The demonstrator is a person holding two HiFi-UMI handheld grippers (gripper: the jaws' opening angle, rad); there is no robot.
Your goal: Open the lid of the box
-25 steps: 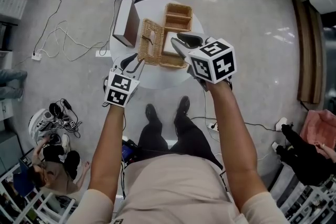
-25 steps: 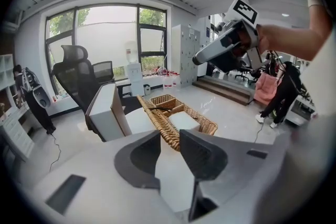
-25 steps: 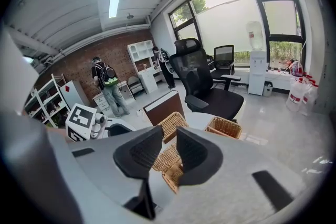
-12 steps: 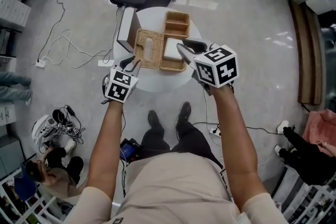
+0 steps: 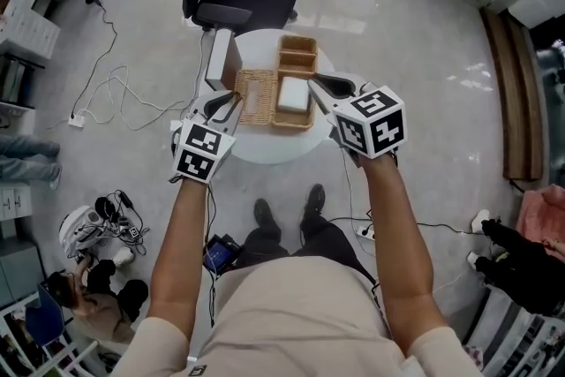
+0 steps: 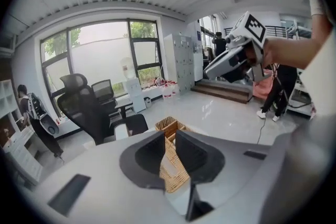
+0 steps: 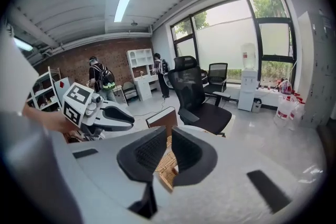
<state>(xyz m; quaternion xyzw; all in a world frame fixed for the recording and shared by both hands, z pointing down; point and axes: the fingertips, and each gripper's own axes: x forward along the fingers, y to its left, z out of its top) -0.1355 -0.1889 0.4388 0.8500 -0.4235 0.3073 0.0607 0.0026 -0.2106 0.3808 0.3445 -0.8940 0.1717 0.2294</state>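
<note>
We hold the left gripper (image 5: 231, 100) and right gripper (image 5: 320, 84) empty; both pairs of jaws have just been closing and stand at a narrow gap, nothing between them. The wicker box (image 5: 292, 123) sits on the tabletop (image 5: 265, 147) ahead, between both jaws, its lid (image 5: 256, 97) lying open before the left jaws.

Chair (image 5: 247, 0) blocks the table's (image 5: 265, 147) far side, box (image 5: 298, 62) its middle.
</note>
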